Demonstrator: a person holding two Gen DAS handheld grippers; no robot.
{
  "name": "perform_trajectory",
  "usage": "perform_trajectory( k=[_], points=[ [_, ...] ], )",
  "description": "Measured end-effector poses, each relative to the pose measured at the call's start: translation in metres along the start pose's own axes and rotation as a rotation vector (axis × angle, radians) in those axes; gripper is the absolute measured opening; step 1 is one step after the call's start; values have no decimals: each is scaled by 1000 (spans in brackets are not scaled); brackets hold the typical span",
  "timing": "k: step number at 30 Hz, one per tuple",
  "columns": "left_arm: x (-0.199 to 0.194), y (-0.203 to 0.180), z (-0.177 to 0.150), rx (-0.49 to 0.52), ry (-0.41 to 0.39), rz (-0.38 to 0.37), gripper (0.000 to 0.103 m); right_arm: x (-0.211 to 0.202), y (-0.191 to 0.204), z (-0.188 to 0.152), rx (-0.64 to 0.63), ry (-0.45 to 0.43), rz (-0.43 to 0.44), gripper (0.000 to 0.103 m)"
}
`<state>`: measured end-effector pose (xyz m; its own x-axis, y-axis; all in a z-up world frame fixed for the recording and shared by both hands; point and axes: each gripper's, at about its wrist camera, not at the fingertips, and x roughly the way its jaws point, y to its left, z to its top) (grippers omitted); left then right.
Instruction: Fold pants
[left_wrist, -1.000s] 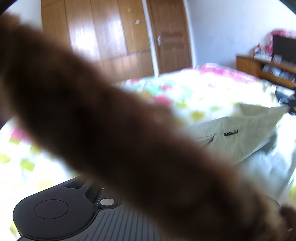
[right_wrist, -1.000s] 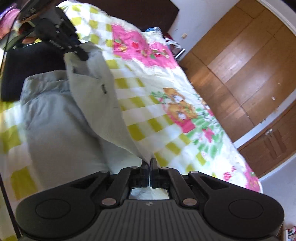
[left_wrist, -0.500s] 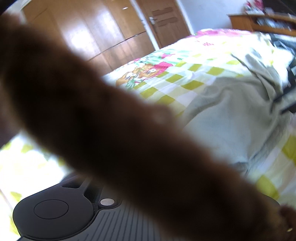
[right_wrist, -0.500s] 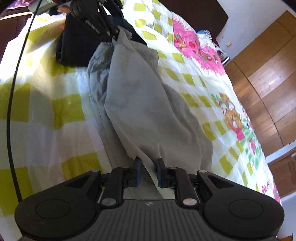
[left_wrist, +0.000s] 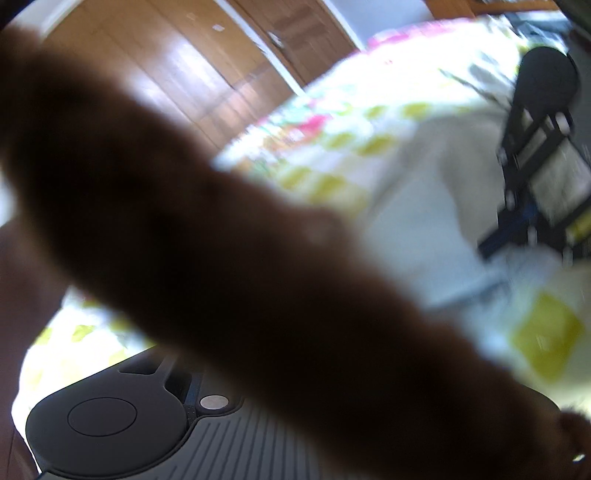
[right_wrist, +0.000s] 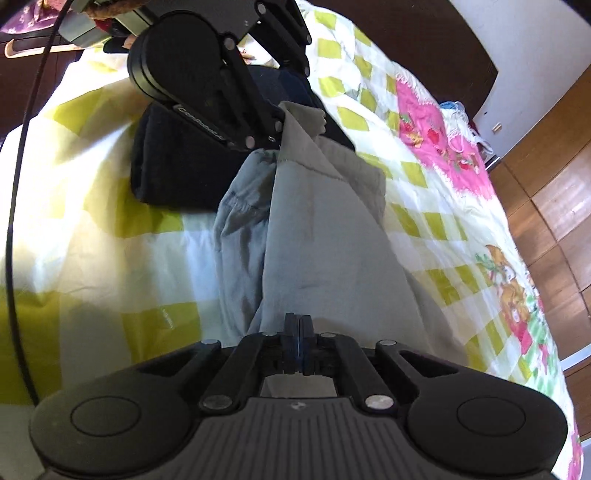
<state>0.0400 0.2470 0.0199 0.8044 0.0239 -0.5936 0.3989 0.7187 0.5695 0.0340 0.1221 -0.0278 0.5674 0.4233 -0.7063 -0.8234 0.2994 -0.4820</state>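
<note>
While the grey pants (right_wrist: 325, 236) lie on the checked bedspread (right_wrist: 96, 236), right hand-held gripper (right_wrist: 297, 325) clenched at their near edge, left hand-held gripper (right_wrist: 275, 127) pinching their far end

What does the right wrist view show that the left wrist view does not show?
Only right wrist: the left gripper pinching the grey pants, the right gripper shut at their near end, and dark folded clothes.
Only left wrist: a blurred brown shape hiding its fingers, and a door.
Both: the checked bedspread.
</note>
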Motion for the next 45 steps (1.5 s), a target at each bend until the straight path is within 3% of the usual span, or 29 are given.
perform_trajectory(
  k=[3, 6, 9, 13, 17, 19, 23, 25, 29, 33, 38, 41, 42, 43, 45],
  points=[
    [-7, -3, -10, -2, 35, 14, 35, -2, 10, -12, -20, 5, -17, 15],
    [-24, 14, -8, -124, 18, 13, 37, -13, 3, -19, 24, 12, -18, 16],
    [-36, 18, 1, -125, 0, 53, 38, -25, -10, -29, 69, 37, -44, 19],
    [-41, 15, 12, -86, 1, 78, 40, -55, -42, -55, 207, 73, -101, 21],
    [-47, 24, 17, -225, 1, 34, 40, -79, -90, -97, 427, 145, -181, 37],
    [-52, 17, 30, -236, -41, 17, 39, -82, -118, -121, 547, 190, -226, 37],
    [-45, -18, 74, -220, -131, -117, 39, -75, -175, -164, 760, 254, -313, 37],
    [-31, -43, 96, -217, -157, -219, 39, -67, -205, -181, 855, 268, -362, 38],
    [6, -93, 129, -213, -188, -354, 40, -40, -262, -215, 1052, 294, -411, 45],
    [36, -120, 145, -253, -173, -445, 39, -4, -306, -244, 1233, 349, -440, 46],
    [48, -136, 149, -265, -166, -490, 38, 17, -324, -256, 1295, 366, -477, 54],
    [51, -140, 149, -270, -156, -496, 38, 22, -325, -260, 1296, 394, -515, 50],
    [50, -141, 149, -266, -158, -490, 38, 20, -325, -261, 1296, 395, -523, 44],
    [49, -141, 150, -264, -160, -486, 38, 17, -326, -262, 1304, 393, -521, 23],
    [48, -138, 152, -268, -164, -482, 38, 5, -329, -267, 1364, 351, -496, 17]
  ],
)
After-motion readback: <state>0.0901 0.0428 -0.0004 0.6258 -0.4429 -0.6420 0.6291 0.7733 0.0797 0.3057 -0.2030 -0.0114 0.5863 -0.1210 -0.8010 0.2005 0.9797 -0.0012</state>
